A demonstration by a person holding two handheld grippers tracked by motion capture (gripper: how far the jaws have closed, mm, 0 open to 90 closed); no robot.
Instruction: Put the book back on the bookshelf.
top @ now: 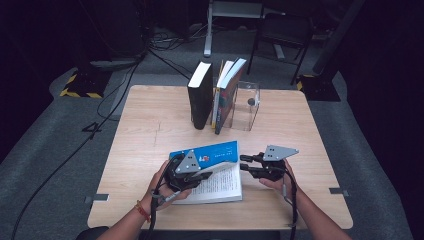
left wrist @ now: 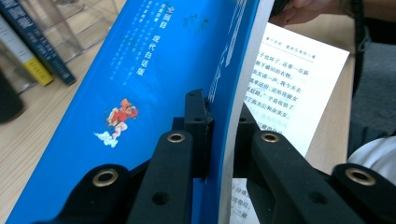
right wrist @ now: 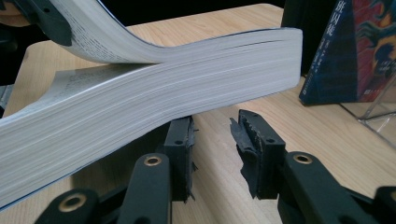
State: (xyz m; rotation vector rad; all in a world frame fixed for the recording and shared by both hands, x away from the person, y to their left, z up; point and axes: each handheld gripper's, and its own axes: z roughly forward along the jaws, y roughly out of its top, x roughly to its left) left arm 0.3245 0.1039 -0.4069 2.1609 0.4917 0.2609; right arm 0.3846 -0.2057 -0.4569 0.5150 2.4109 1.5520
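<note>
Now the left gripper (top: 200,175) pinches the book's (top: 220,186) blue cover (left wrist: 140,93); the right gripper (top: 243,163), spread and empty, should steady the pages while lifting slowly.

- Your left gripper (top: 192,176), at seven o'clock from the table's centre, has its jaws clamped tight.
- Your right gripper (top: 244,165), at five o'clock, points toward nine o'clock, jaws parted, gripping nothing.

Both grippers are matte black, the left gripper (top: 192,176) and right gripper (top: 248,165) each topped by a grey three-cornered plate with small dark holes. Brass-ringed screws stud the jaw links. Black cables trail toward six o'clock. A red-and-orange bracelet (top: 142,210) circles the left wrist.
</note>
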